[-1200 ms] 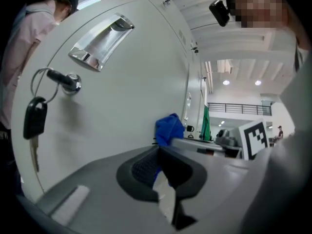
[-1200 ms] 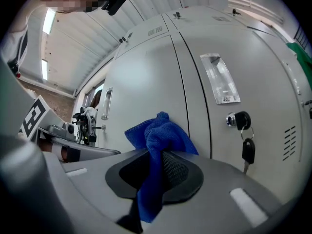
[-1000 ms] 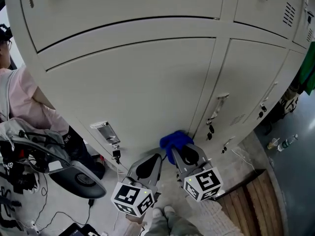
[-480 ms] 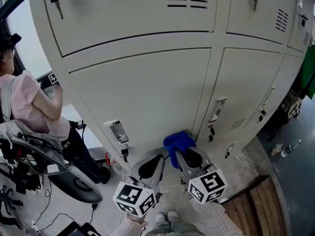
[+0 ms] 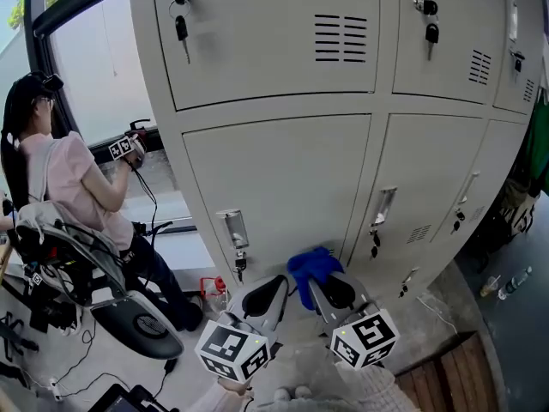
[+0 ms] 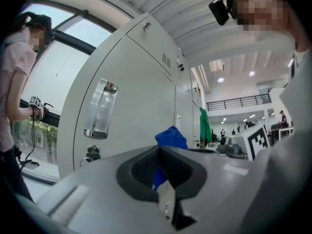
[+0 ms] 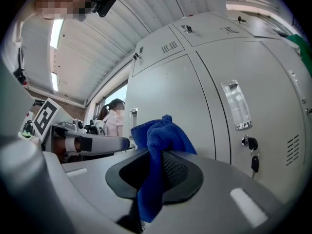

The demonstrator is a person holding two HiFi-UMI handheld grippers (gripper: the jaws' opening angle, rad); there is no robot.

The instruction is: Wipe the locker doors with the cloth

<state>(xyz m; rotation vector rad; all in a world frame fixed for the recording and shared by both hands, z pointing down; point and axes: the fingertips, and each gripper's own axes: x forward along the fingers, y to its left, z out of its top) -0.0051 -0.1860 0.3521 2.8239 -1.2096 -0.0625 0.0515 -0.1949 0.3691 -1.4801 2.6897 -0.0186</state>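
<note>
Just one cloth (image 5: 310,263), two grippers (image 5: 280,280) (image 5: 314,283).

A large industrial work hall, shown by grey metal lockers (image 5: 283,187), a tall window (image 5: 94,67), a ribbed ceiling (image 6: 195,13) and a railed mezzanine (image 6: 239,102).

The head view looks steeply down; both gripper views face the lockers (image 5: 283,187), sharing the cloth (image 5: 310,263).

A person (image 5: 64,178) in a pink top is at the left beside a black chair (image 5: 137,324), facing a bright window (image 5: 94,67) and holding a small device (image 5: 126,147) with a square marker. Cables (image 5: 165,369) trail across the floor (image 5: 103,350). At the far right hangs a green garment (image 5: 540,140), with 2 bottles (image 5: 513,280) lying near wooden slats (image 5: 442,372).
</note>
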